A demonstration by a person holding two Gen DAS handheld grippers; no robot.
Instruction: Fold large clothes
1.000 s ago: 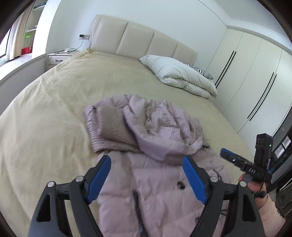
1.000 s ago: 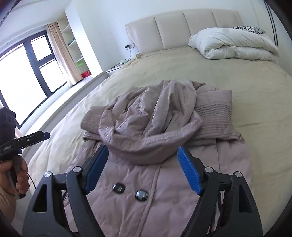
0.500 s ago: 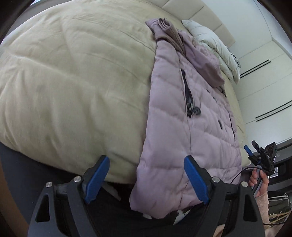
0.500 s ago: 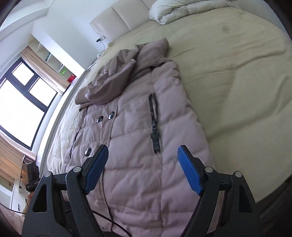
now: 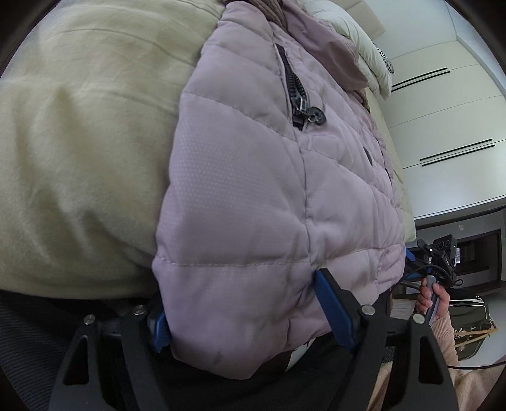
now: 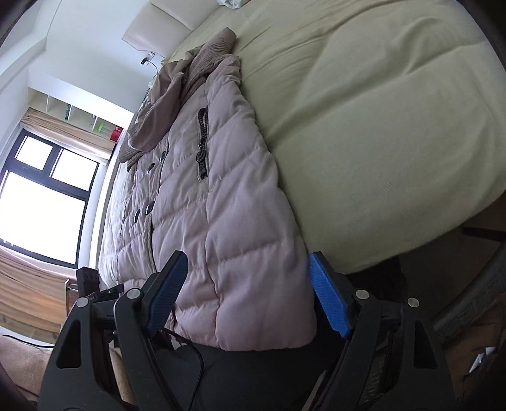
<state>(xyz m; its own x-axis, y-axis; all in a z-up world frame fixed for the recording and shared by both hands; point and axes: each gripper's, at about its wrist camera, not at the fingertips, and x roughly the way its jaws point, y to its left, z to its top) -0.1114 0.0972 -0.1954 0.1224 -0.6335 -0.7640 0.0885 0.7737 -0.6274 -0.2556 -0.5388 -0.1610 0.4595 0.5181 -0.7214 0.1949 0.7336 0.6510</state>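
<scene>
Left gripper (image 5: 243, 308) closing and right gripper (image 6: 249, 294) standing wide, each astride a hem corner of the quilted coat (image 5: 268, 189) on the bed (image 6: 379, 110); both should bite deep before lifting.

The quilted lilac puffer coat (image 5: 253, 196) covers most of the left gripper's (image 5: 249, 313) left blue pad. The coat's hood and brown knit collar run off the top edge. The folded white duvet (image 5: 363, 47) is half hidden behind the hood. The cream padded headboard (image 6: 158, 22) is cut off.
</scene>
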